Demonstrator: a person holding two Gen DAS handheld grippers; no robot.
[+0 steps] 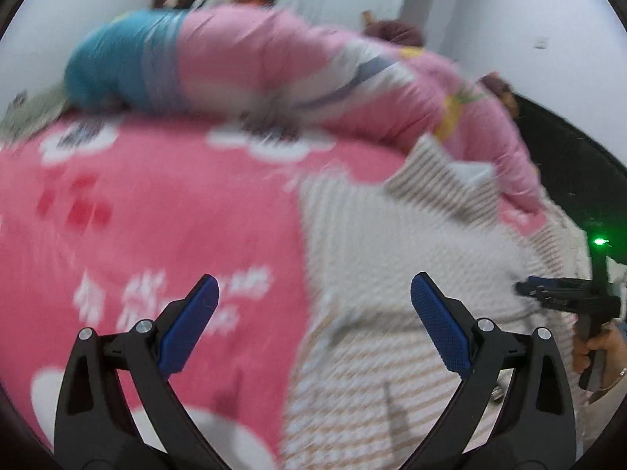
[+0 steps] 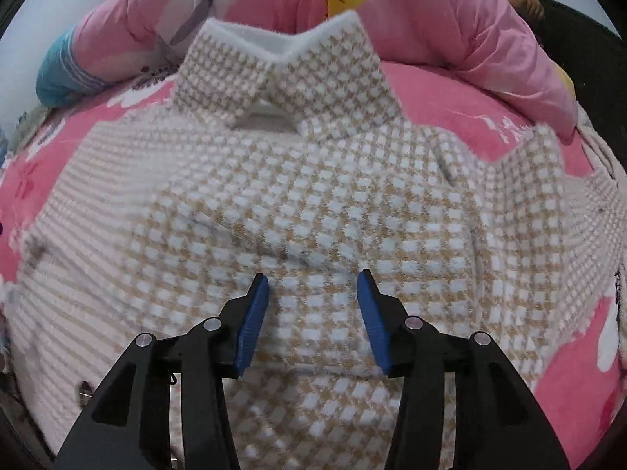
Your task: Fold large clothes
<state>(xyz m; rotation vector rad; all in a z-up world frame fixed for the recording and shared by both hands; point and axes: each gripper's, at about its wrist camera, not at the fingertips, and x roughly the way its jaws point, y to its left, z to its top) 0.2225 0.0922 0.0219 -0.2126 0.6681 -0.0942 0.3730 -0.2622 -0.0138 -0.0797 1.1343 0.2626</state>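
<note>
A beige-and-white checked coat (image 2: 313, 180) lies spread flat on a pink bedspread (image 2: 470, 98), its collar (image 2: 282, 62) at the far end. My right gripper (image 2: 313, 274) hovers over the middle of the coat, open, with only cloth showing below the gap and nothing pinched. In the blurred left wrist view the coat (image 1: 392, 243) fills the right half. My left gripper (image 1: 313, 278) stands wide open above the coat's left edge and the bedspread (image 1: 156, 203), holding nothing. The right gripper (image 1: 525, 289) shows at the far right, held by a hand (image 1: 599, 348).
A rolled pink and blue quilt (image 1: 274, 55) lies along the far side of the bed, just beyond the collar (image 2: 450, 19). White walls rise behind it. A green light (image 1: 599, 241) glows in the dark area to the right of the bed.
</note>
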